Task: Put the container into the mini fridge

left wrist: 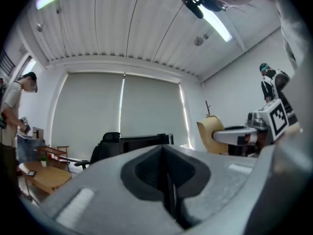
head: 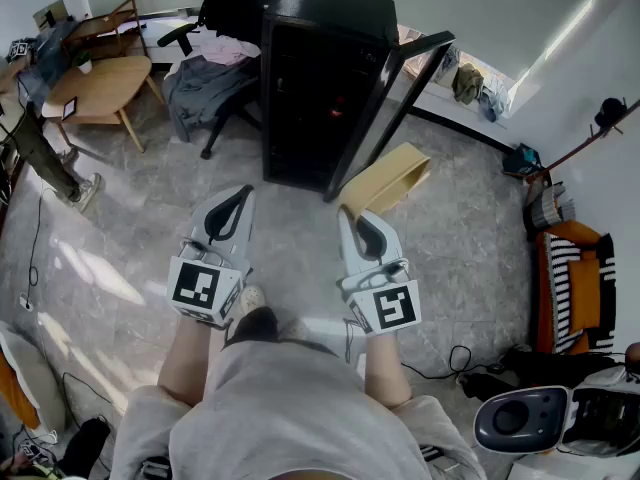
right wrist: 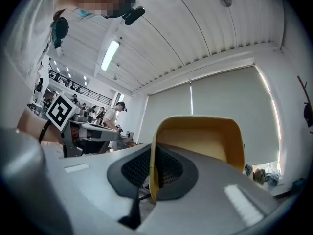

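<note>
A black mini fridge (head: 318, 88) stands on the floor ahead with its glass door (head: 388, 108) swung open to the right; its top edge shows as a dark block (left wrist: 145, 142) in the left gripper view. My right gripper (head: 362, 220) is shut on the rim of a tan, open-topped container (head: 388, 178), held in the air just right of the door. In the right gripper view the container (right wrist: 205, 141) fills the middle, its wall pinched between the jaws. My left gripper (head: 237, 200) is shut with nothing in it, left of the container.
A black office chair (head: 215, 38) draped with clothes stands left of the fridge. A wooden table (head: 98, 88) and a person's legs (head: 45, 163) are at far left. An orange striped seat (head: 575, 288) and a grey device (head: 530, 418) sit at right. Cables trail on the floor.
</note>
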Demonstrator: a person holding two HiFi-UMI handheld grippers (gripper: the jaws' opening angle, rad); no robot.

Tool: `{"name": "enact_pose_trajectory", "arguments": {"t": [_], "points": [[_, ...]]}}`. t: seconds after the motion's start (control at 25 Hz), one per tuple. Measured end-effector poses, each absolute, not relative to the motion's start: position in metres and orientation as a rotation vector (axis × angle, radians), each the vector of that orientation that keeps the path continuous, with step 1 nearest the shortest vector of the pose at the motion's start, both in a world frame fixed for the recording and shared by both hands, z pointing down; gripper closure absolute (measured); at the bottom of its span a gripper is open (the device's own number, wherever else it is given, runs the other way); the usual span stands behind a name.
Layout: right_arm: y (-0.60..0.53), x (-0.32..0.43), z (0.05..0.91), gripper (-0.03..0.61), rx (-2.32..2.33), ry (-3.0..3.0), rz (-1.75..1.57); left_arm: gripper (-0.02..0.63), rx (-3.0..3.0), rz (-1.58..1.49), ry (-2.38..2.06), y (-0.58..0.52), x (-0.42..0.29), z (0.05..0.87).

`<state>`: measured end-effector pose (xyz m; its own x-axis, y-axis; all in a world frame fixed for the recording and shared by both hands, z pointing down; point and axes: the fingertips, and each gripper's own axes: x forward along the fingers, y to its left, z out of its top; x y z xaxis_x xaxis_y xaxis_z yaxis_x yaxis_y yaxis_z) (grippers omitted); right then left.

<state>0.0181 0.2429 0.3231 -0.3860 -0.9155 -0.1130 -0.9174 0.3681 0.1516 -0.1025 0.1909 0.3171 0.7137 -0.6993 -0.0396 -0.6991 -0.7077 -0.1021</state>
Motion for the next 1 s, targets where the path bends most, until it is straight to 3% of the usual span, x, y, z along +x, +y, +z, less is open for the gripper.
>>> {"name": "enact_pose_trajectory", "arguments": {"t": [1.0], "points": [[0.164, -0.002, 0.324, 0.575, -1.738, 2.565, 0.253, 0.612, -2.846, 0.008, 1.078, 0.106, -0.112, 0.317]]}}
